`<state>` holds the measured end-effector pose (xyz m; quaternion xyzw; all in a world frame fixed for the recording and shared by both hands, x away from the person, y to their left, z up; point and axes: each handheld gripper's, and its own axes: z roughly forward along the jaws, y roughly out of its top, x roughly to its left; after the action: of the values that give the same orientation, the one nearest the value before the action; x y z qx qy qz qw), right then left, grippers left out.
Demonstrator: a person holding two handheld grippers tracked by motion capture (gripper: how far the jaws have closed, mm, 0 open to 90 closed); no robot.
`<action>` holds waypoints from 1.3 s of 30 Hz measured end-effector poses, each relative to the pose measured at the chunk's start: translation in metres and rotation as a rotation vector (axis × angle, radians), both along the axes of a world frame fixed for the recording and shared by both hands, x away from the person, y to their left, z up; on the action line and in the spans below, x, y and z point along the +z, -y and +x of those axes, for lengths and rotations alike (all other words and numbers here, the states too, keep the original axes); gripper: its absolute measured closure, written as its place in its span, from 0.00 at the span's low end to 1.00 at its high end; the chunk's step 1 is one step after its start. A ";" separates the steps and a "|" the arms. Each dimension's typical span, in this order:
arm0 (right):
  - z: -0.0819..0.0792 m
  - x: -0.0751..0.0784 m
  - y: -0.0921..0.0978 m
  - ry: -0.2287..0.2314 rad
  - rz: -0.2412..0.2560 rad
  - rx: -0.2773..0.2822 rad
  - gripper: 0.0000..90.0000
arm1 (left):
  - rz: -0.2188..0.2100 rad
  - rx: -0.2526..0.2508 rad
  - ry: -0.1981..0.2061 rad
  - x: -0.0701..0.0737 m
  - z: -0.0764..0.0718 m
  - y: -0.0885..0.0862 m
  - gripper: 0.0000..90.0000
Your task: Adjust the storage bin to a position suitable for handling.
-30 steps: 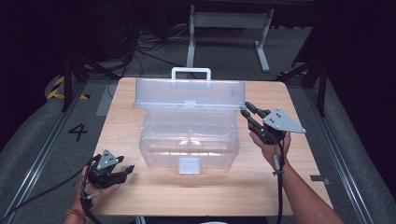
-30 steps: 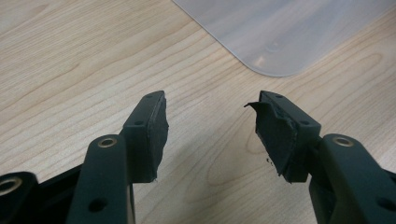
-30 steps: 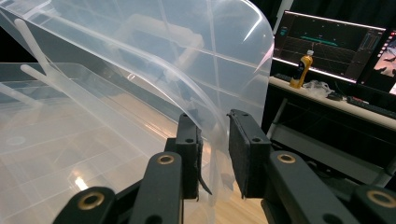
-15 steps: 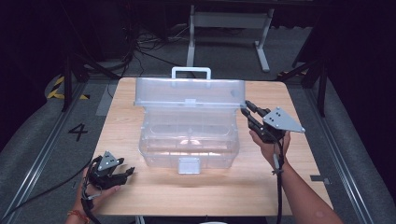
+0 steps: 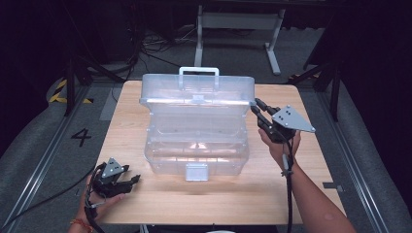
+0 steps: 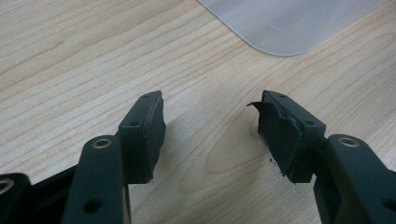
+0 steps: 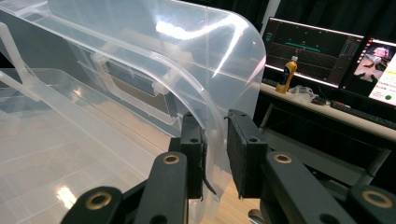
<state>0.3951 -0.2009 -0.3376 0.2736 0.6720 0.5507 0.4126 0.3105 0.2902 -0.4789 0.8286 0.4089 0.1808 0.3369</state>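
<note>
A clear plastic storage box (image 5: 194,145) sits mid-table with its lid (image 5: 199,90) swung up at the back; a white handle tops the lid. My right gripper (image 5: 255,108) is at the lid's right edge. In the right gripper view its jaws (image 7: 215,135) are shut on the curved rim of the lid (image 7: 163,56), one pad on each side, above the box's base (image 7: 56,140). My left gripper (image 5: 132,175) rests open on the wood near the front left. Between its spread jaws (image 6: 210,126) there is only bare table, with a corner of the box (image 6: 285,23) ahead.
The wooden table (image 5: 316,194) has free room in front of the box and on both sides. A metal stand (image 5: 238,24) is on the floor beyond the far edge. Behind the lid, a desk carries monitors (image 7: 308,51) and a yellow bottle (image 7: 288,74).
My left gripper has shifted slightly toward the table's front edge. The right gripper and the raised lid have stayed where they were.
</note>
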 end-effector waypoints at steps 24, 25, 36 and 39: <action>0.009 0.007 -0.007 0.010 0.002 -0.062 0.90 | -0.082 0.110 0.302 0.095 0.044 0.014 0.51; 0.009 0.007 -0.007 0.008 0.001 -0.063 0.90 | -0.073 0.108 0.316 0.100 0.048 0.017 0.51; 0.010 0.007 -0.007 0.008 0.004 -0.062 0.90 | -0.135 0.121 0.423 0.145 0.080 0.041 0.48; 0.010 0.008 -0.007 0.008 0.003 -0.061 0.90 | -0.142 0.120 0.442 0.152 0.086 0.046 0.50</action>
<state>0.4056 -0.1944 -0.3300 0.2925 0.6609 0.5398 0.4316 0.3968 0.2440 -0.3264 0.7176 0.3853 0.3481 0.4642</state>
